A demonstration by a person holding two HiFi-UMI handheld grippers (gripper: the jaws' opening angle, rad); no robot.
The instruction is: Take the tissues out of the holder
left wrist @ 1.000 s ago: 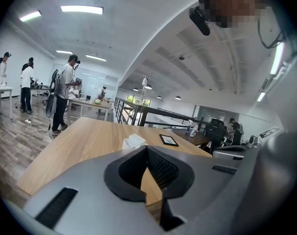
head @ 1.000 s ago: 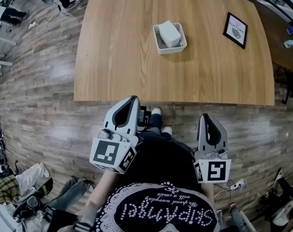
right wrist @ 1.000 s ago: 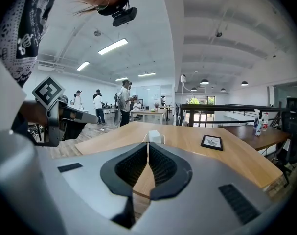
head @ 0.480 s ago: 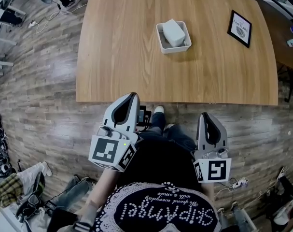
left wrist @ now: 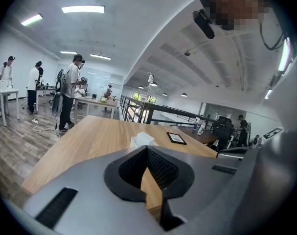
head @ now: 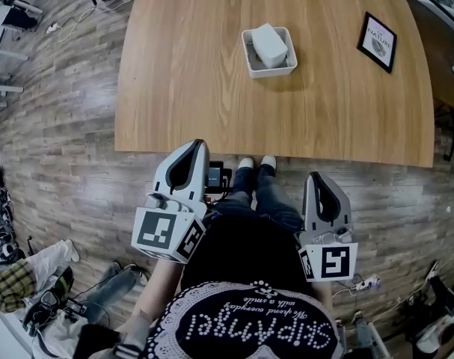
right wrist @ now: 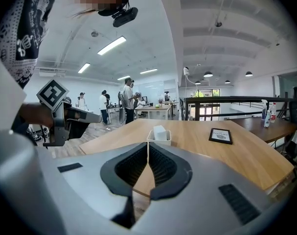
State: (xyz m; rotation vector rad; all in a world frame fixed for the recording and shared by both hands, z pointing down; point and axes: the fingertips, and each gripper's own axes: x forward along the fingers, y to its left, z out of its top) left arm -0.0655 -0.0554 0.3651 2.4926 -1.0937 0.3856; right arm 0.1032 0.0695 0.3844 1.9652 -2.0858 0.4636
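- A person [head: 249, 305] stands at the near edge of a broad wooden bench [head: 189, 73] with a tool in each hand. Both tools are held low at the waist, over the plank floor [head: 62, 170], and short of the bench top.
- The left tool [head: 189, 154] has its jaws together. The tips meet and nothing lies between them; only bare bench wood shows through the gap behind the tips in the left gripper view.
- The right tool [head: 319, 187] is likewise closed and empty. In the right gripper view its joined tips point toward the holder across the bench.
- The tissues [head: 269, 43], a folded white stack, sit inside the white square holder [head: 275, 70]. The stack lies askew in it and rises above the rim.
- The holder stands on the far half of the bench, a little right of centre, well apart from both tools and touched by neither.
- A black-framed card [head: 381, 42] lies flat near the bench's far right corner, well apart from the holder.
- Several other people [left wrist: 70, 97] stand at tables in the bright open hall seen behind the bench in both gripper views.
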